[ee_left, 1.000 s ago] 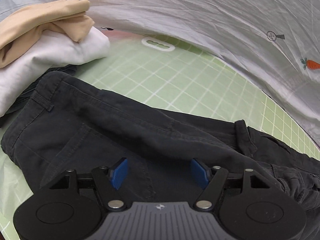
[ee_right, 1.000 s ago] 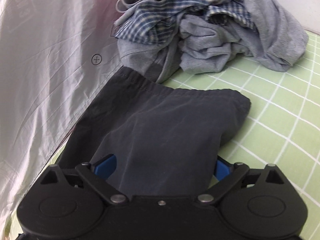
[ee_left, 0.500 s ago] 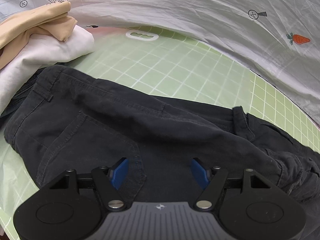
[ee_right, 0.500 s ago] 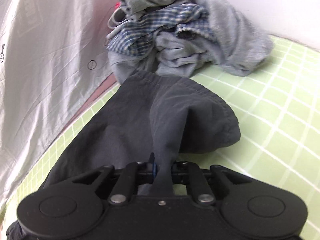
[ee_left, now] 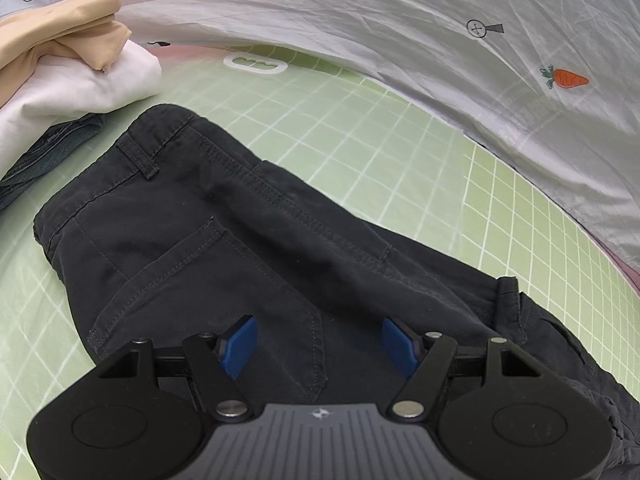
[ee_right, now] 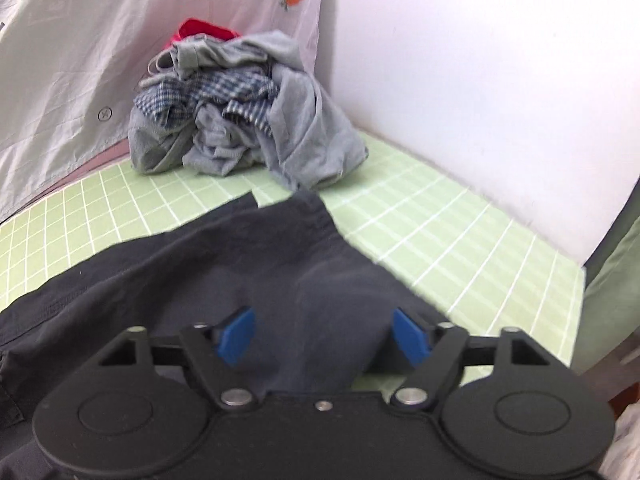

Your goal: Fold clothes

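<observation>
Right gripper [ee_right: 324, 338] jaws have just been opening: half a second ago they pinched the leg end of the black trousers [ee_left: 224, 240]; now they stand spread, cloth beneath but unpressed. Leg end lies released at centre frame on the green grid mat [ee_right: 460, 240]. Left gripper [ee_left: 320, 346], spread, hovers over the seat. Judgement: one fold laid; next needs a fresh grasp.

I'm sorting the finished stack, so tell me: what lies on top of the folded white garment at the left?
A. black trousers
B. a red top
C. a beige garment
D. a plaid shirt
C: the beige garment lies on top of the folded white garment in the left wrist view.
</observation>
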### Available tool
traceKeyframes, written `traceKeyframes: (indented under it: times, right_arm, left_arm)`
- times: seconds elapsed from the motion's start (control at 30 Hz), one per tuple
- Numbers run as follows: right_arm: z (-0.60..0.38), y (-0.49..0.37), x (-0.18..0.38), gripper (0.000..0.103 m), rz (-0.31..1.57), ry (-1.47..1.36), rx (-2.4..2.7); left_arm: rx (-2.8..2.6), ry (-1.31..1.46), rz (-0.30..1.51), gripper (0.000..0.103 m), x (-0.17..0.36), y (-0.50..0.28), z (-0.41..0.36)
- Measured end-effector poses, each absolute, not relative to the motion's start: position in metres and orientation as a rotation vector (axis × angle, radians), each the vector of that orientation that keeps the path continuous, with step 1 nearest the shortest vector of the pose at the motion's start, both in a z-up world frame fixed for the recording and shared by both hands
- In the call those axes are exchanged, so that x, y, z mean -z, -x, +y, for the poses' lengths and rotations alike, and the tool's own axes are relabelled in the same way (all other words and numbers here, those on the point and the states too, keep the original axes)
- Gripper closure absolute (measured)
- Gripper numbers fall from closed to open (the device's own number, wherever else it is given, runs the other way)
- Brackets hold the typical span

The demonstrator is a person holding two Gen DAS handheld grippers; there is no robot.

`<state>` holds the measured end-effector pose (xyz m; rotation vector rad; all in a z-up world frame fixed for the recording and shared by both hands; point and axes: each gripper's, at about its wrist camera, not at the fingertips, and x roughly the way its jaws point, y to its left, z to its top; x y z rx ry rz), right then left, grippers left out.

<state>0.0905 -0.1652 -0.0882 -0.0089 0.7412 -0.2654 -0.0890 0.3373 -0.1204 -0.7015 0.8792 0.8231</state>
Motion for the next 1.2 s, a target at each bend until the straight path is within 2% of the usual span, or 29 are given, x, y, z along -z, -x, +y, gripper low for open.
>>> traceKeyframes:
  times: [0.07, 0.4, 0.47, 0.67, 0.77, 0.8, 0.83, 0.9, 0.93, 1.03, 1.2]
  right_arm:
    - [-0.151, -0.09, 0.076, 0.016, 0.695, 0.043, 0.236]
    - [-0.066, -0.15, 0.091, 0.016, 0.854, -0.18, -0.04]
    - [-0.05, -0.159, 0.097, 0.021, 0.888, -0.222, -0.075]
    - [-0.026, -0.177, 0.123, 0.048, 1.035, -0.184, -0.135]
    - [-0.027, -0.178, 0.132, 0.066, 1.064, -0.184, -0.167]
    - [-0.03, -0.176, 0.131, 0.078, 1.057, -0.194, -0.174]
    - [-0.032, -0.175, 0.13, 0.085, 1.048, -0.2, -0.191]
    - [-0.035, -0.169, 0.121, 0.093, 1.014, -0.194, -0.218]
    - [-0.036, -0.165, 0.115, 0.095, 0.989, -0.179, -0.226]
    - [-0.04, -0.152, 0.095, 0.095, 0.914, -0.136, -0.247]
    - [-0.046, -0.141, 0.057, 0.097, 0.804, -0.198, -0.281]
  left_arm:
    - [-0.815, 0.712, 0.868, 0.028, 0.117, 0.082, 0.338]
    - [-0.894, 0.76, 0.907, 0.025, 0.123, 0.034, 0.347]
    - [-0.901, 0.755, 0.924, 0.025, 0.128, 0.025, 0.35]
    - [-1.008, 0.747, 1.037, 0.027, 0.151, 0.013, 0.363]
    - [-1.051, 0.776, 1.048, 0.046, 0.162, 0.018, 0.368]
    - [-1.057, 0.791, 1.038, 0.052, 0.164, 0.021, 0.368]
    - [-1.049, 0.812, 1.016, 0.063, 0.164, 0.024, 0.367]
    - [-1.044, 0.819, 0.965, 0.076, 0.158, 0.031, 0.364]
    - [-1.043, 0.82, 0.94, 0.089, 0.154, 0.035, 0.362]
    - [-1.034, 0.821, 0.853, 0.098, 0.135, 0.049, 0.358]
    - [-1.008, 0.77, 0.734, 0.099, 0.096, 0.059, 0.356]
